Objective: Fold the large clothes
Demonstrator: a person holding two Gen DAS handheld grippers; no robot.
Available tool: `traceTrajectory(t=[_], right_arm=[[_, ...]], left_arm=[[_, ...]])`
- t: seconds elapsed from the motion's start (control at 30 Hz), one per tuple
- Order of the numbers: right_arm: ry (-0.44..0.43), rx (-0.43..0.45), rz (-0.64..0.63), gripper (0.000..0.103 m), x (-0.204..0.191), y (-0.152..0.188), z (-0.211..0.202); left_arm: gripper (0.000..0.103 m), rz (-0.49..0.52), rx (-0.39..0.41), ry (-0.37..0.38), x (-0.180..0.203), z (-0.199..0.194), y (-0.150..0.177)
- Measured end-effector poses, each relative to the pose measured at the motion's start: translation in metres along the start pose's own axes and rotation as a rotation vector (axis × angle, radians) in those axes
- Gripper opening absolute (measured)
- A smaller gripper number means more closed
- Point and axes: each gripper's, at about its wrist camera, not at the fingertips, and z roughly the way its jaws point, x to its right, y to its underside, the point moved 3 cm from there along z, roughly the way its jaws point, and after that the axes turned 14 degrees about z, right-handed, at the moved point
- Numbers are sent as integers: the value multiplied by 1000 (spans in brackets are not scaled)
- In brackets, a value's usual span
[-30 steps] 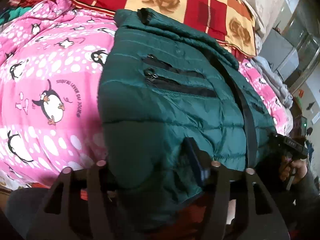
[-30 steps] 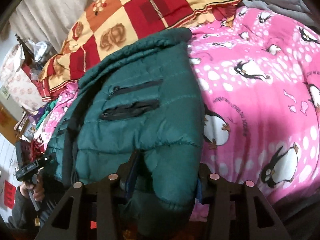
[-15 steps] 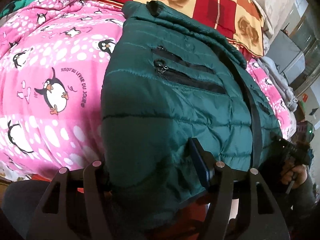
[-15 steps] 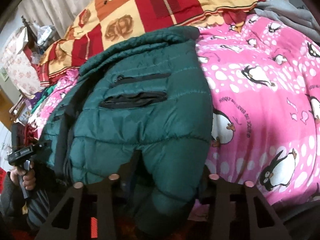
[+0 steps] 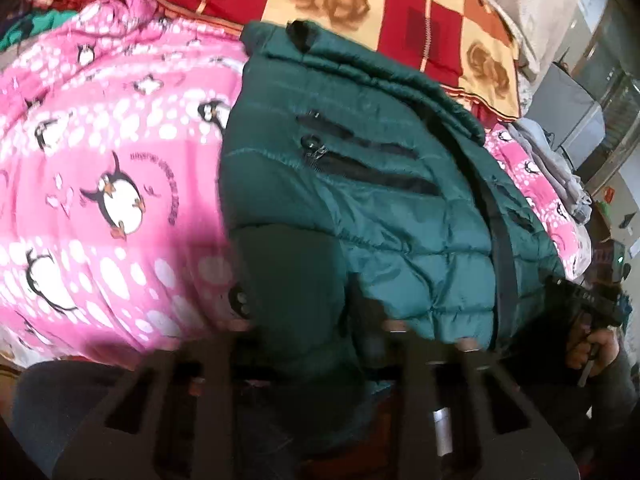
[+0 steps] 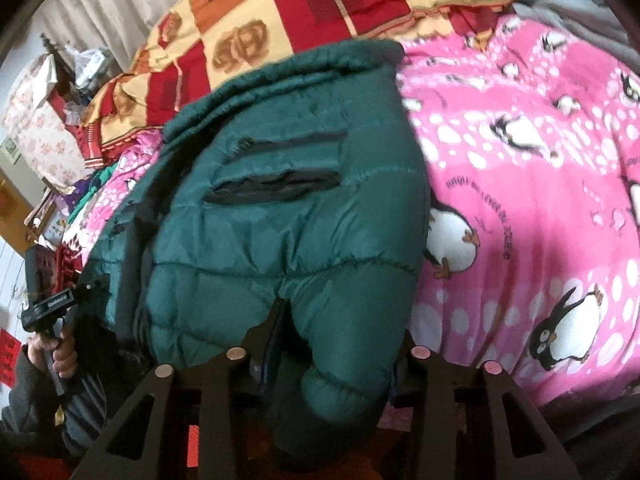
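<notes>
A dark green puffer jacket (image 5: 380,220) (image 6: 280,220) lies front up on the pink penguin blanket (image 5: 100,160), its black pocket zips showing. My left gripper (image 5: 304,312) is at the jacket's near corner; its jaws are closing and the padded fabric is pinched between them, though this view is blurred. My right gripper (image 6: 340,332) is at the other near corner; its jaws are closing too, and a bulging fold of the jacket fills the gap against the pads. Each wrist view also shows the other hand-held gripper at the frame's edge.
The pink blanket (image 6: 540,200) covers the bed around the jacket. A red and yellow checked blanket (image 5: 360,0) (image 6: 280,8) lies behind the collar. Grey clothes (image 5: 560,168) are heaped at the right; clutter and furniture (image 6: 48,92) stand at the left. A person's hand (image 5: 592,352) holds the far gripper.
Both pairs of jaws have narrowed onto the jacket's near edge, the left one sharply in the last half second. The jacket's edge has bunched up between them. Neither hand has shifted much.
</notes>
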Motion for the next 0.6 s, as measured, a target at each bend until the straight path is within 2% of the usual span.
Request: traceTrajectory(t=[0.07, 0.13, 0.37, 0.6], right_arm=[[-22, 52, 19, 18, 0, -3, -14], [-38, 89, 38, 17, 2, -5, -26], [-50, 113, 10, 16, -7, 1, -54], [-110, 130, -20, 16, -11, 10, -81]], left_arm=[[15, -2, 9, 20, 3, -5, 1], [14, 4, 11, 26, 8, -9, 4], [14, 34, 19, 43, 27, -32, 20], [14, 3, 100, 58, 16, -65, 28]])
